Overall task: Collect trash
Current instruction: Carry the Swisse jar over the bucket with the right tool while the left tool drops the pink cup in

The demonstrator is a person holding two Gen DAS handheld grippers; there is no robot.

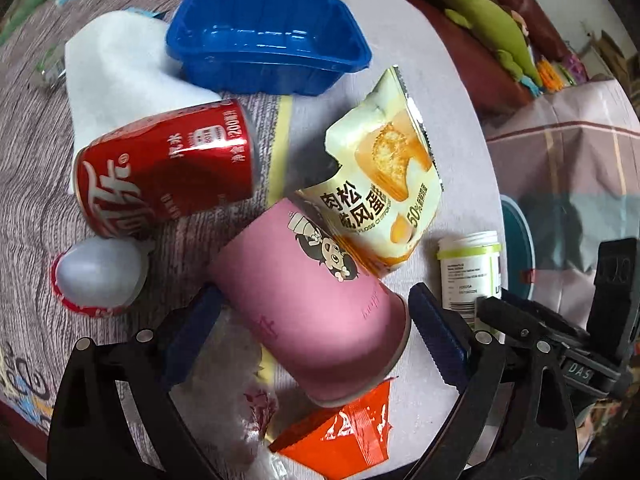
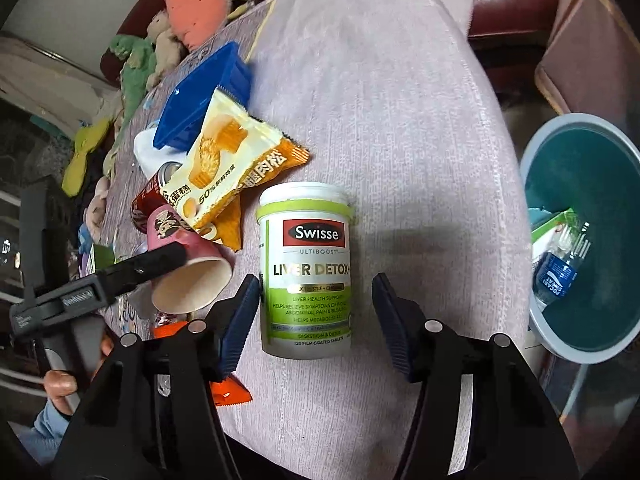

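Note:
A pink paper cup (image 1: 316,304) lies on its side between the open fingers of my left gripper (image 1: 316,328); the pads stand apart from it. It also shows in the right wrist view (image 2: 188,268). A white and green Swisse bottle (image 2: 306,272) stands upright between the open fingers of my right gripper (image 2: 316,320), not touched. It also shows in the left wrist view (image 1: 470,276). A yellow snack wrapper (image 1: 384,168), a red cola can (image 1: 168,172), an orange wrapper (image 1: 340,436) and a white egg-shaped shell (image 1: 100,272) lie nearby.
A blue plastic tray (image 1: 264,36) and a white tissue (image 1: 116,68) lie at the back of the cloth-covered table (image 2: 400,100). A teal bin (image 2: 592,240) holding a bottle and a carton stands off the table's right edge. Plush toys (image 2: 188,0) lie behind.

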